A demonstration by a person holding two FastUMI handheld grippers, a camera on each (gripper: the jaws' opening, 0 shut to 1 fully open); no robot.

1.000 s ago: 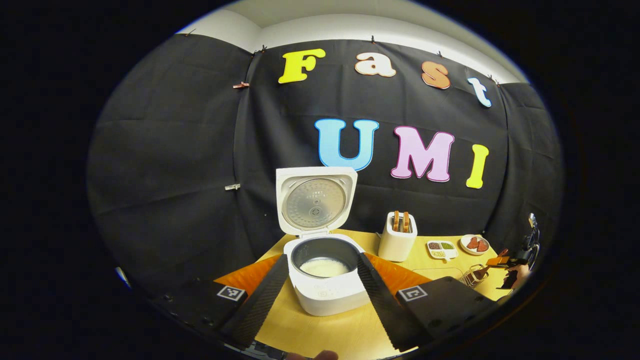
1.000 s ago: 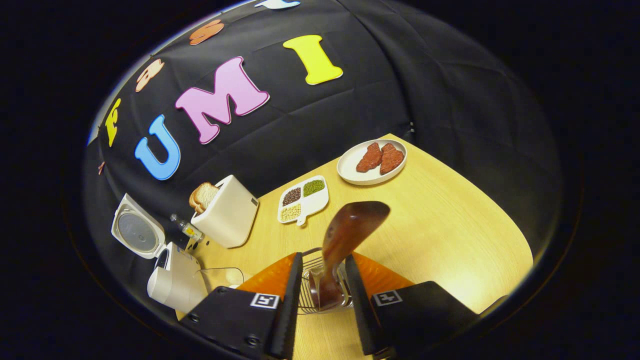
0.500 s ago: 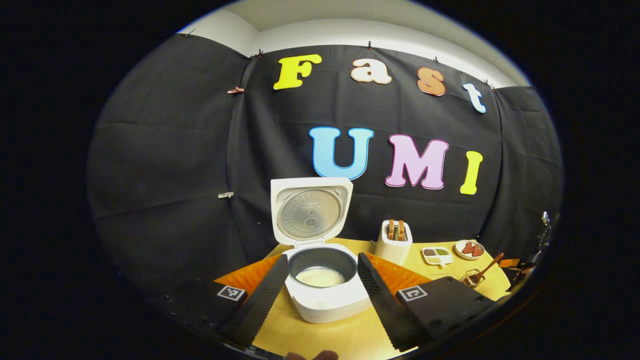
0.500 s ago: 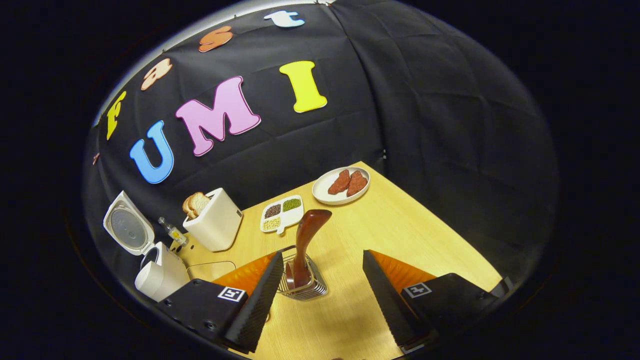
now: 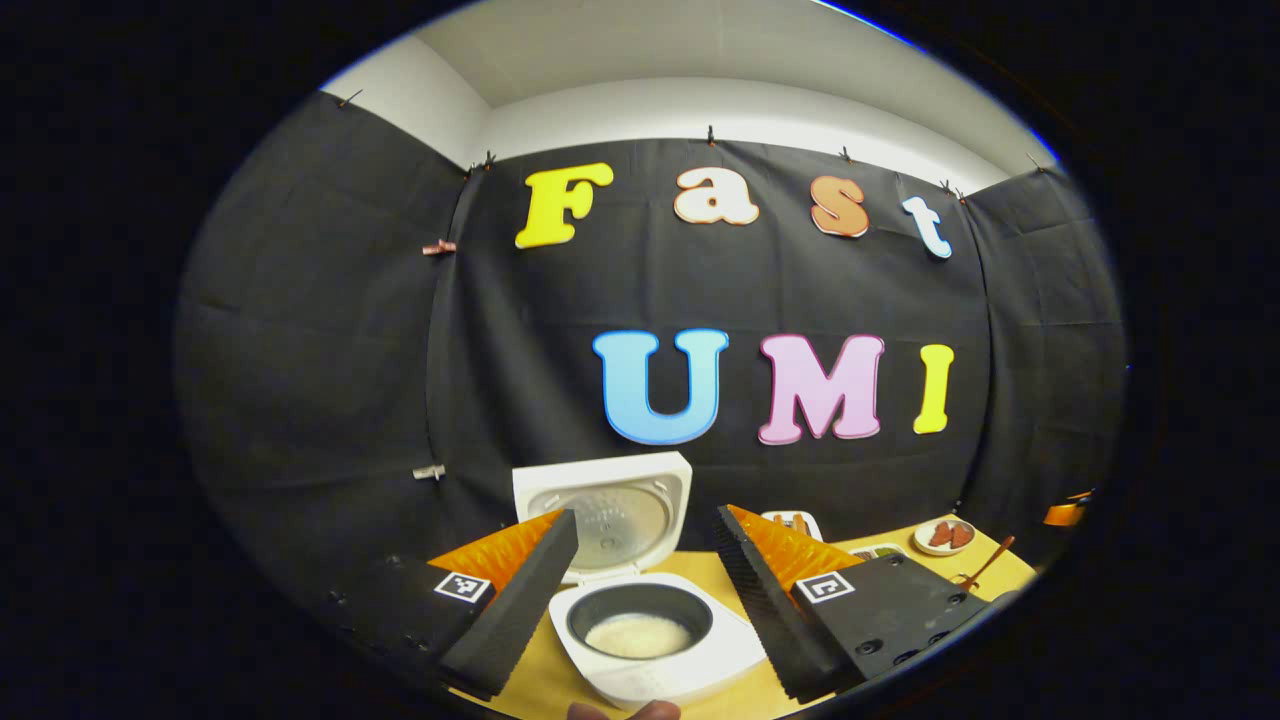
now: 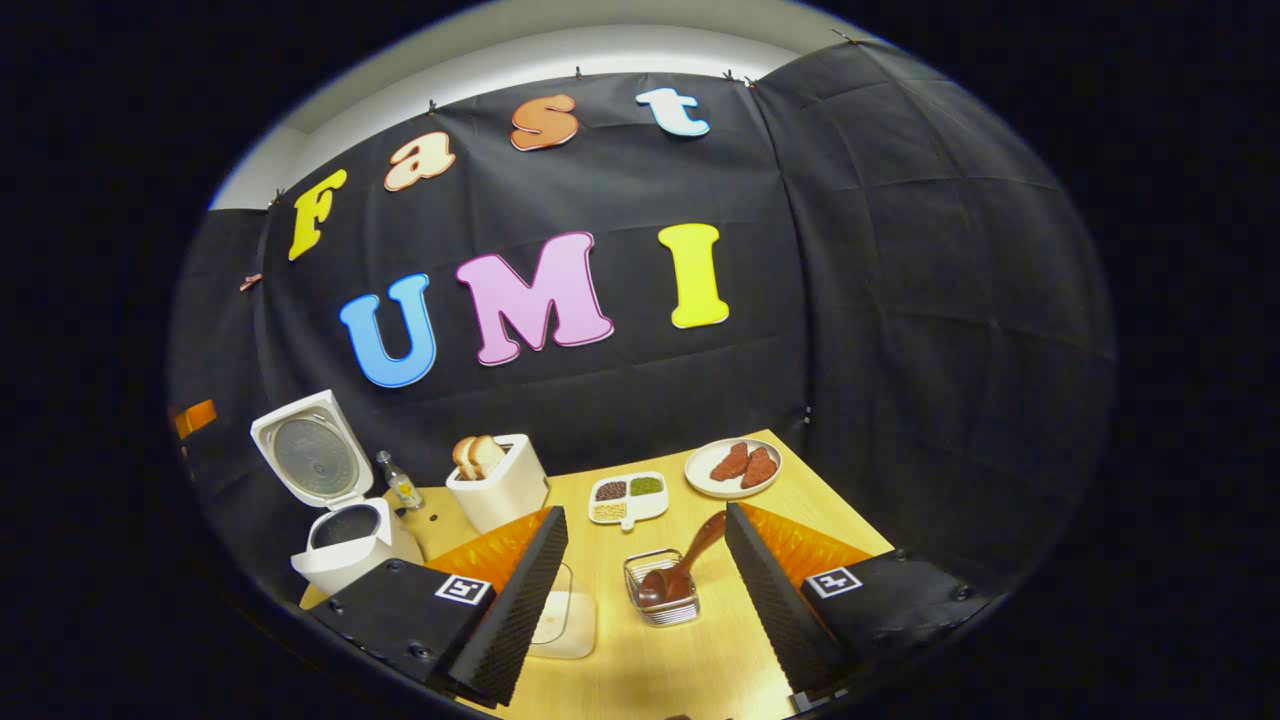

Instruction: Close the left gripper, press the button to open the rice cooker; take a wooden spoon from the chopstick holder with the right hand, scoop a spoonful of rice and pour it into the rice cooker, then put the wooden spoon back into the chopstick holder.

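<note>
My left tongs (image 5: 640,600) stand apart, gripping nothing, raised over the cooker (image 5: 655,640). Its lid (image 5: 605,515) is up against the wall and white rice (image 5: 637,635) lies in the pot. My right tongs (image 6: 640,590) are also apart and empty, held above the tabletop (image 6: 800,500). Between their fingers I see the wire holder (image 6: 662,590) with the spoon (image 6: 685,570) leaning in it, handle tilted up to the right. A clear container (image 6: 565,620) sits just left of the holder; what it holds I cannot tell. Farther back stand a toaster (image 6: 500,490) with bread, a divided dish (image 6: 627,497) and a plate (image 6: 733,468) of meat.
</note>
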